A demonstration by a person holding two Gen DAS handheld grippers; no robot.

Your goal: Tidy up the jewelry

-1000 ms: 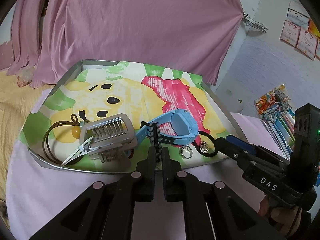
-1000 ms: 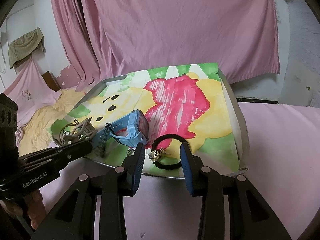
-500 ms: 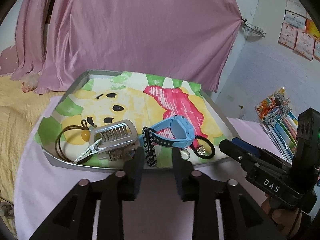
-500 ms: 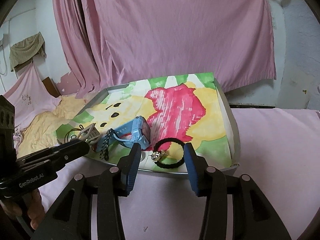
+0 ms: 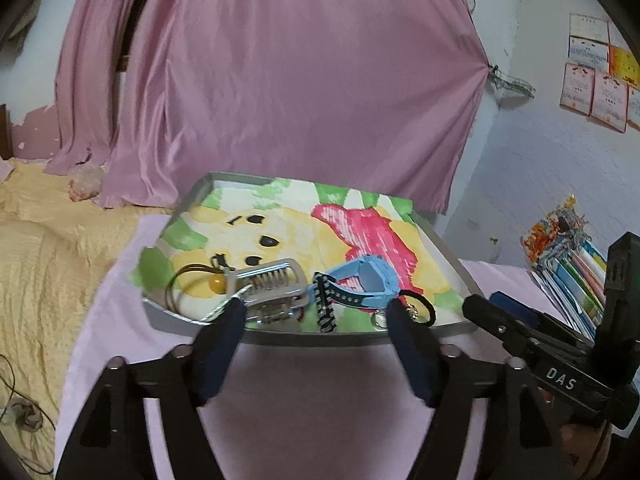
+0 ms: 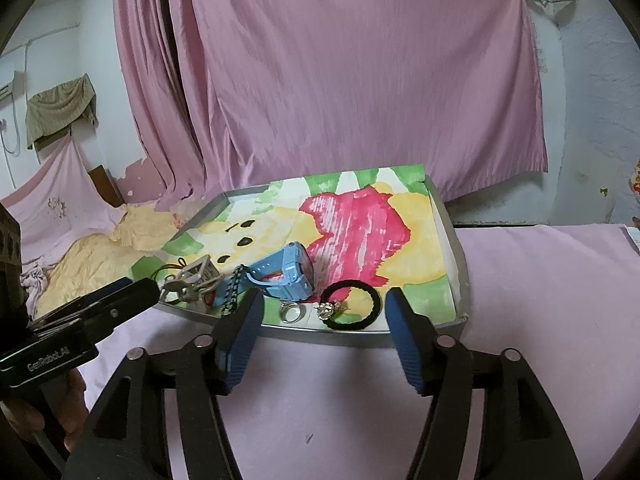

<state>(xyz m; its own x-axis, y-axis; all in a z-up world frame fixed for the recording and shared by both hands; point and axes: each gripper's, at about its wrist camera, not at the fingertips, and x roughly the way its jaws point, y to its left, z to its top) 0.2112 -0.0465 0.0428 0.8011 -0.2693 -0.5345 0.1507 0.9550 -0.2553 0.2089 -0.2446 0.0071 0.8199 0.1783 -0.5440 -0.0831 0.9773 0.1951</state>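
Two labels: left gripper (image 6: 92, 312) "GenRobot.AI", right gripper (image 5: 520, 332) "DAS".

The left claw (image 5: 314, 312) was pinched tight on the black braided band (image 5: 325, 307) a second ago. Now it has let go, opened wide and pulled back from the tray (image 5: 360, 338). The right claw (image 6: 324, 304) has opened wider and backed away too.

Two low wrist views, perhaps level, both near the tray (image 5: 448, 255) front edge.
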